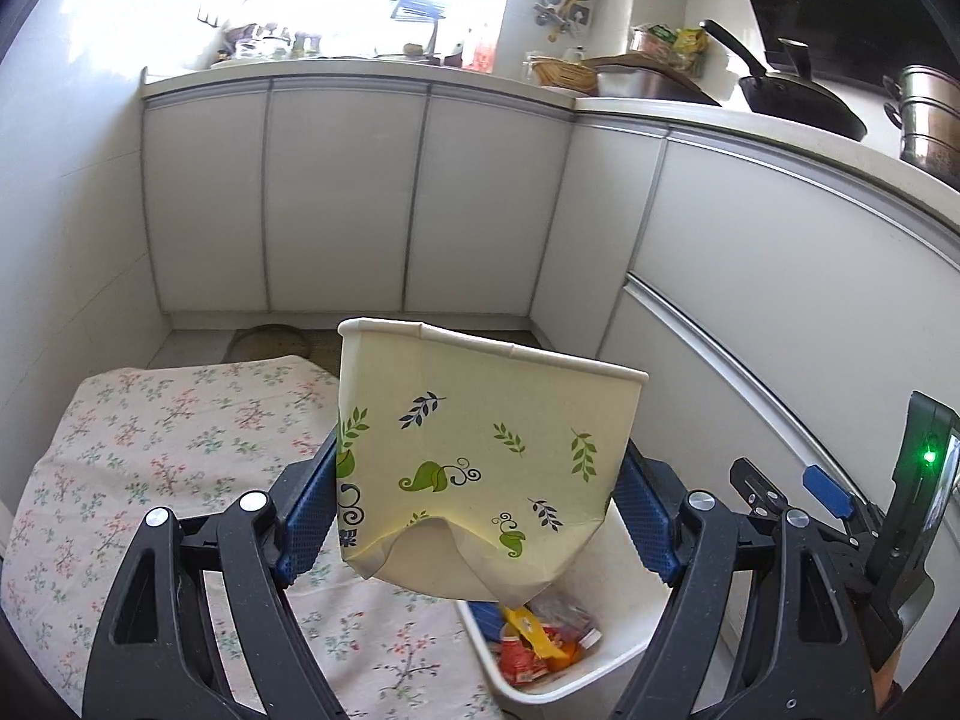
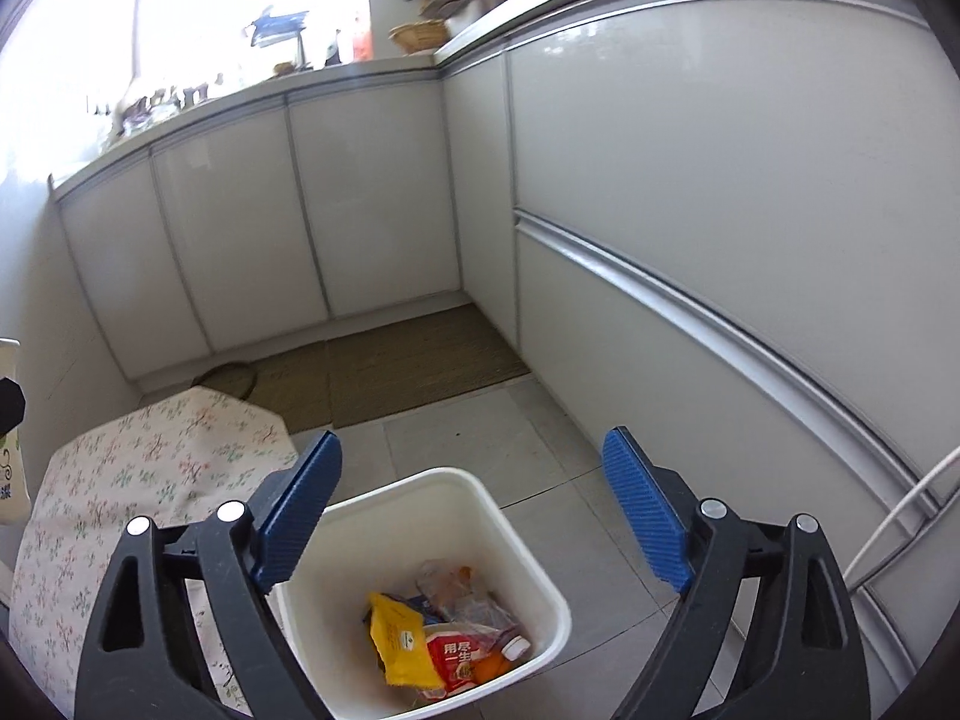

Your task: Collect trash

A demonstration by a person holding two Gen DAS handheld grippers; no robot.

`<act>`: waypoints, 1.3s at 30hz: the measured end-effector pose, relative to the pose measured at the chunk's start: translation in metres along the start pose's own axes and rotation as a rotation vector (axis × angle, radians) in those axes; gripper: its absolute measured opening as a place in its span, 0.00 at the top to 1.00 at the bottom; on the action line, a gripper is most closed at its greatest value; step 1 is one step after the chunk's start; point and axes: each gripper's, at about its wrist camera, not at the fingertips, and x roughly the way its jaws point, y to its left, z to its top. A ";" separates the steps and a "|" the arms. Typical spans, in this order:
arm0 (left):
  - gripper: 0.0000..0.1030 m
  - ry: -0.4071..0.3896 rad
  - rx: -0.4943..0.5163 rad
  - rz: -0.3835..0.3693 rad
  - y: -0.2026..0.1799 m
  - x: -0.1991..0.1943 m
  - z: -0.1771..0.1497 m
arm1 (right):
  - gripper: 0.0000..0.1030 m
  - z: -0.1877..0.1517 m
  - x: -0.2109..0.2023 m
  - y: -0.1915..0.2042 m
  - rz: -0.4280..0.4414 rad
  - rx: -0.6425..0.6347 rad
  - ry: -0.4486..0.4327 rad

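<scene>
Left wrist view: left gripper (image 1: pixel 474 522) clamped on a crushed paper cup (image 1: pixel 480 456) with leaf print, jaws wide against its sides, cup held above the near edge of the white bin (image 1: pixel 636 612). Right wrist view: right gripper (image 2: pixel 474 510) spread wide, nothing between its jaws, poised over the bin (image 2: pixel 360 612). Yellow packet (image 2: pixel 399 642) and red wrapper (image 2: pixel 453 657) inside the bin. Floral-clothed bench (image 2: pixel 150 480) just left of the bin.

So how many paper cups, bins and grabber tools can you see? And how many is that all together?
Paper cup: 1
White bin: 1
Tools: 2 (left tool, right tool)
Total: 4
</scene>
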 end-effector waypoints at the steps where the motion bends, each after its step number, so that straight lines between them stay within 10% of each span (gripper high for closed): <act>1: 0.25 0.003 0.004 -0.007 -0.005 0.002 0.000 | 0.13 0.000 -0.002 -0.007 -0.017 0.012 -0.007; 23: 0.13 0.229 0.101 -0.077 -0.086 0.096 -0.028 | 0.08 0.006 -0.011 -0.077 -0.227 0.140 -0.060; 39: 0.07 0.110 0.076 0.014 -0.043 0.043 -0.015 | 0.07 0.001 -0.045 -0.011 -0.177 0.041 -0.175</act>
